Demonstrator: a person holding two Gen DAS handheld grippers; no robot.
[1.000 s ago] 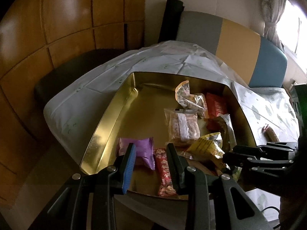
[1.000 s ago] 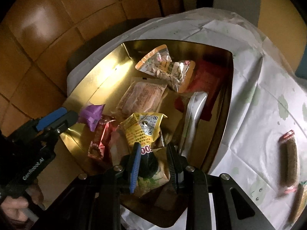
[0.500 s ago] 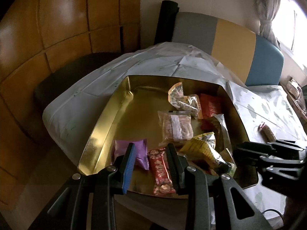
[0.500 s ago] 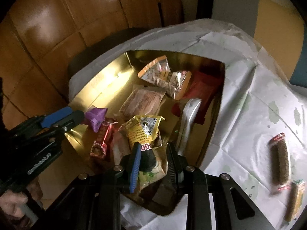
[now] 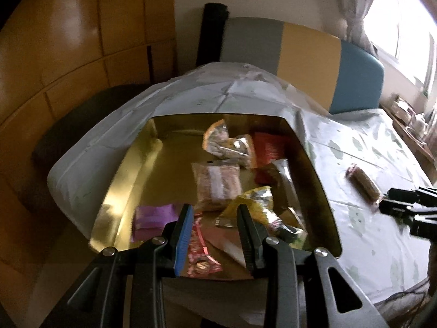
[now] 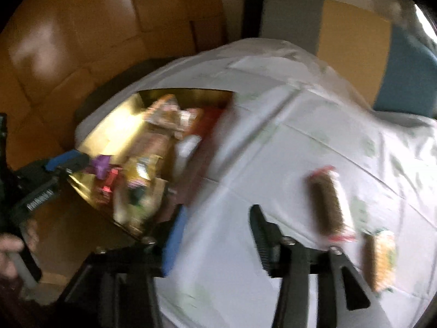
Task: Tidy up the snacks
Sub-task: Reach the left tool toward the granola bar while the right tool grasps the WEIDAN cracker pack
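- right gripper [image 6: 218, 224]: tilted down over bare tablecloth [image 6: 273, 150], lower centre of frame, jaws opening, nothing between them
- left gripper [image 5: 213, 218]: angled down over near edge of gold tin [image 5: 120, 175], jaws part open, gripping nothing
- snacks piled in tin; brown snack bar [image 6: 327, 202] on cloth, right
- wood-panelled wall [image 5: 82, 27] upper left

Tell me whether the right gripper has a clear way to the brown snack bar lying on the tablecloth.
Probably yes. The right gripper is over bare tablecloth, jaws opening with nothing between them, and the brown snack bar lies uncovered just off to its side, outside the gold tin.
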